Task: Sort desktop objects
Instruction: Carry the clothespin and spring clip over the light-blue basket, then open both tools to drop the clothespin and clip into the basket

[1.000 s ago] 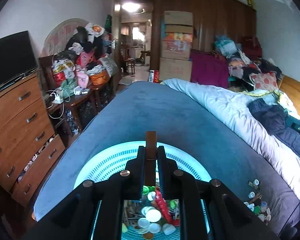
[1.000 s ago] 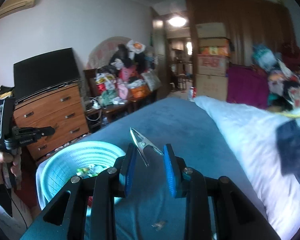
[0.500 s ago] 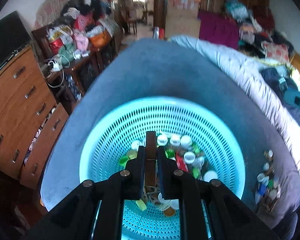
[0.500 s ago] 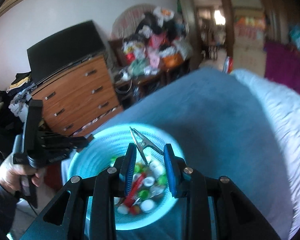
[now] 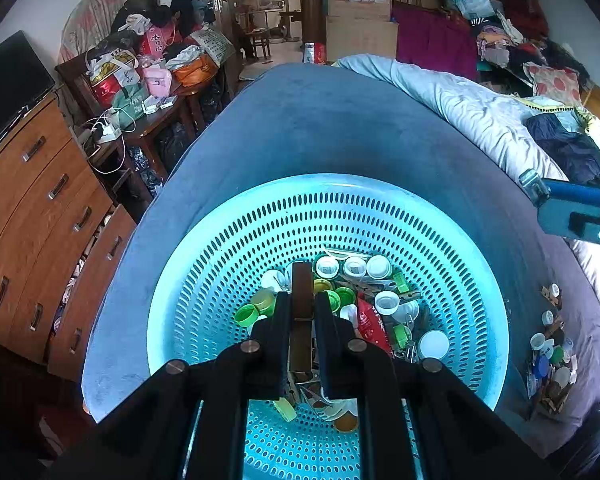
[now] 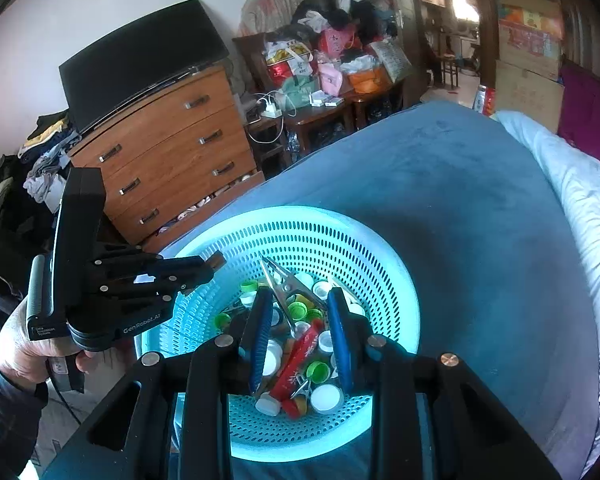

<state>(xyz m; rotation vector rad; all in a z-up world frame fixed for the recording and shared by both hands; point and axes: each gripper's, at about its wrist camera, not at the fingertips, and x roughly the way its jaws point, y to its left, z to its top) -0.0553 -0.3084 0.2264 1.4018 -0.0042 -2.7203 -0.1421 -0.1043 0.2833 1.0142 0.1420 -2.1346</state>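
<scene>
Two tools: I hold both above one basket, each angled down into it.
Left tool [image 5: 302, 312]: jaws all but closed, clamped on a brown wooden clothespin [image 5: 302, 288] that stands between the pads and sticks out past the tips. In the right wrist view I see the same tool [image 6: 210, 264] from the side, carried by a hand [image 6: 28, 344] at the basket's left rim.
Right tool [image 6: 300, 316]: blue pads [image 6: 338, 332] partly closed, gripping a metal spring clip [image 6: 290, 286] by its handle end; the clip's pointed nose projects up and to the left, over the basket contents.
Basket [image 5: 380, 208]: round, light blue, perforated; sits on the blue bed cover [image 5: 320, 120].
Basket contents: white and green bottle caps [image 5: 356, 266], a red sachet [image 5: 370, 322] and further clips, heaped at the bottom.
Unsorted pile [image 5: 550, 356]: more caps and small pieces lying on the bed cover just right of the basket, outside its rim.
Bedding: pale quilt [image 5: 460, 104] bunched along the right edge of the bed.
Surroundings: wooden dresser [image 6: 172, 148] with a dark screen on top, left of the bed; a cluttered side table beyond it.
Contact check: I cannot tell whether either held item touches the heap below.
</scene>
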